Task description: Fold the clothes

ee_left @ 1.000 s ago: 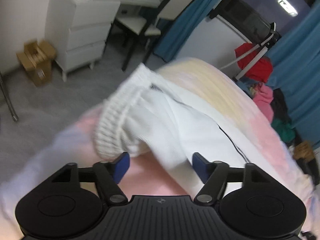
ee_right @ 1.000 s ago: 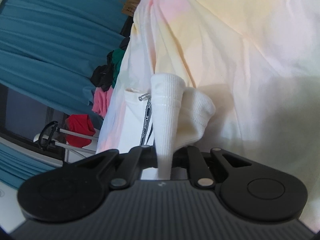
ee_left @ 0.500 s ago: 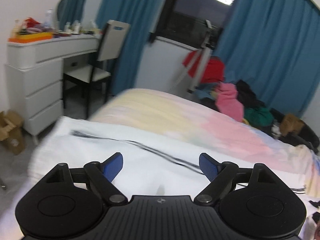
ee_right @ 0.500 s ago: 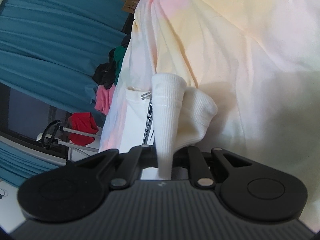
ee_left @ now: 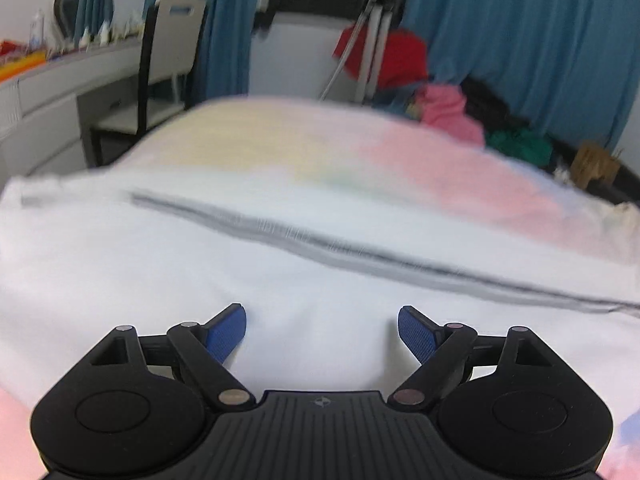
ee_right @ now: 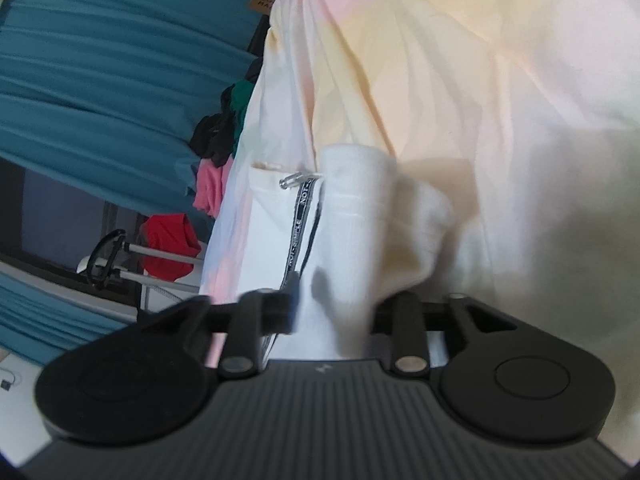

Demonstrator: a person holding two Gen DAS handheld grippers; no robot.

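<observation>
Your left gripper [ee_left: 322, 330] hangs with jaws spread wide over the white garment [ee_left: 168, 264], which lies flat on the pastel bedspread [ee_left: 440, 160]. Your right gripper [ee_right: 334, 312] has the ribbed cuff [ee_right: 352, 216] between its fingers (grip blurred: cannot tell)

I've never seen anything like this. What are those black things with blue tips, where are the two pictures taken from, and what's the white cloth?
Those are hand-held grippers; a person carries one in each hand, each with its own camera looking along its fingers. The left camera shows the left gripper, open, blue fingers apart over a white garment spread on a pastel bedspread. In the right camera's blurred picture, the right gripper has the garment's ribbed cuff between its fingers; whether it grips is unclear.
</observation>
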